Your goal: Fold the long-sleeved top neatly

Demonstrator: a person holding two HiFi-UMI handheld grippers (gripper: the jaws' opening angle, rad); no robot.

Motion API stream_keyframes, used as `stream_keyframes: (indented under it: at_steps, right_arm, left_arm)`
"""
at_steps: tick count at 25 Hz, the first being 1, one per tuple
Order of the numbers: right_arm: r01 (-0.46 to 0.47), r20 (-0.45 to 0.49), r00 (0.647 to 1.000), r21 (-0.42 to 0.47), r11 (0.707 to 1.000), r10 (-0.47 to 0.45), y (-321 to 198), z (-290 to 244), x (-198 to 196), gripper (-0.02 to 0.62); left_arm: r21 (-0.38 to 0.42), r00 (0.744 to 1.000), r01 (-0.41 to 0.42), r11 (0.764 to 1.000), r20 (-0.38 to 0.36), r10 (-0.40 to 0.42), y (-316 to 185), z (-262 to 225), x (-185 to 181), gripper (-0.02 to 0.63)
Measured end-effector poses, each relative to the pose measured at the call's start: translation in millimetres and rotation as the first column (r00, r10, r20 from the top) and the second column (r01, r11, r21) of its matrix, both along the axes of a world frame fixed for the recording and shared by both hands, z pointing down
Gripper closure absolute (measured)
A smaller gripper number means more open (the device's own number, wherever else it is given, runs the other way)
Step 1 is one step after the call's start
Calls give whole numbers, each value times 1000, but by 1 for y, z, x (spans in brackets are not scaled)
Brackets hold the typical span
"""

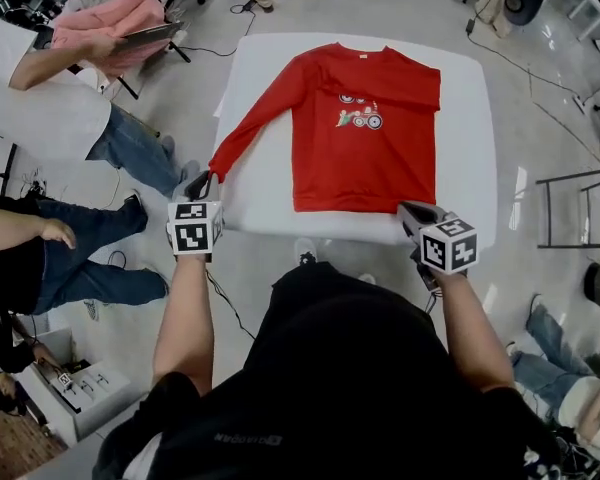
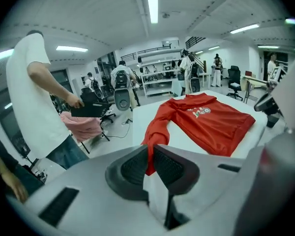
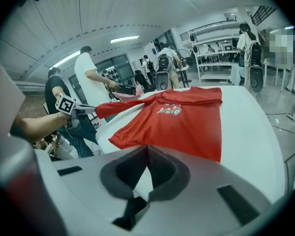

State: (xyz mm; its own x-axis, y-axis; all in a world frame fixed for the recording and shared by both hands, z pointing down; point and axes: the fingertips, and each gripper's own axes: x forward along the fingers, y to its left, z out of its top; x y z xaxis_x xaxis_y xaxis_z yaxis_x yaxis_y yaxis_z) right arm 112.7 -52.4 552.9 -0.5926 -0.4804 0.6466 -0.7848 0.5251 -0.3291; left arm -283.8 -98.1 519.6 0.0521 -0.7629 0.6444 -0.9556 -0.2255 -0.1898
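Head view shows the red top spread flat, print side up, on the white bench, neck at the far edge and hem near the person. One sleeve stretches diagonally off the bench's left side, where the left claw is clamped on its cuff; the red cloth hangs pinched between its pads. The right claw sits at the hem's near right corner with its jaws pressed together; whether they pinch any cloth cannot be told. A bystander in a white shirt stands left of the bench.
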Motion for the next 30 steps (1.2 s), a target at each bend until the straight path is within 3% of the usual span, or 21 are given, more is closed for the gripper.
stream_keyframes:
  at_steps: [3,6,11,15,18,22,24,26,30]
  right_arm:
    - [10,-3,1000,4,1000,-10,-1,1,-5,591]
    - [16,-8,1000,4,1000,-16,-3,3,-7,591]
    - [25,-14,1000,-1,1000,-25,-2,2,-5,591]
    - [26,-16,1000,-10,1000,-26,-4,6,0,591]
    - [23,-13,1000,-14,1000,-23,-7,6,0,591]
    - [23,-12,1000,-9,1000,-23,-10,3,-2,591]
    - [24,-12,1000,-9,1000,-24,-12,4,-4,591]
    - [27,-13,1000,-10,1000,-27,-14,6,-8,591]
    - [48,-20,999,-21,999,-49,-13,11,-15,591]
  left_arm:
    - [30,996,-16,999,87,13,-9,-13,-12,572]
    - [-30,979,-66,997,193,71,-5,10,-9,572]
    - [-204,961,-144,968,205,186,25,78,32,572]
    - [-267,956,-167,949,190,222,40,114,55,572]
    - [-278,964,-200,939,118,240,45,120,66,564]
    - [-220,976,-204,954,-118,182,47,98,72,523]
    - [-192,970,-138,972,-224,93,48,86,59,523]
    - [-188,957,-20,982,-287,-36,44,83,33,523]
    - [-214,908,178,961,-340,-244,29,95,-16,523]
